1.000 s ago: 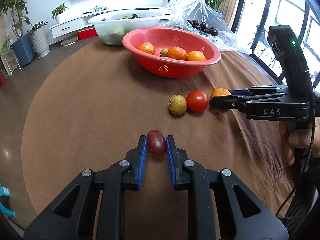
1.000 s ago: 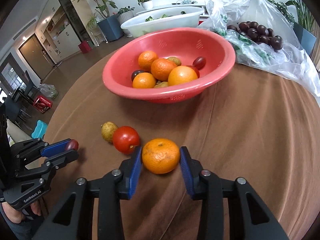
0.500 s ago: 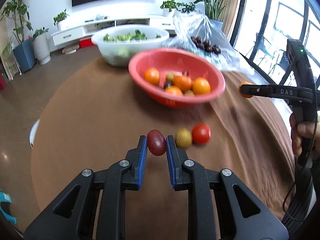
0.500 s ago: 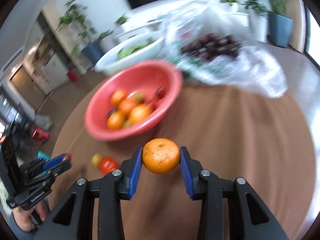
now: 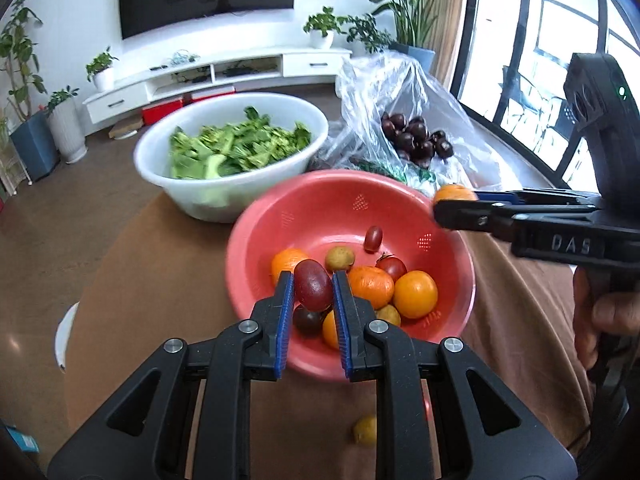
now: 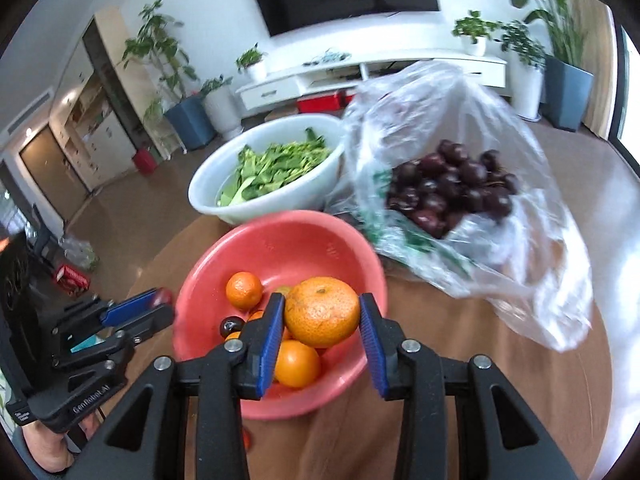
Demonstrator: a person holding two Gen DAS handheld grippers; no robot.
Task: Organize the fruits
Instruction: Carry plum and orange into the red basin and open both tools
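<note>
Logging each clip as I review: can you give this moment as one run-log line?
phase: carry to bowl | left gripper: shut on red plum, over red bowl | right gripper: shut on orange, over bowl | released: neither

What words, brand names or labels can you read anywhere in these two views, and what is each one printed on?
"DAS": white letters on the black body of the right gripper, seen from the left wrist view.
"GenRobot.AI": small white print on the black body of the left gripper, seen from the right wrist view; the last letters are hard to make out.
The red box on the floor has markings too blurred to read.
</note>
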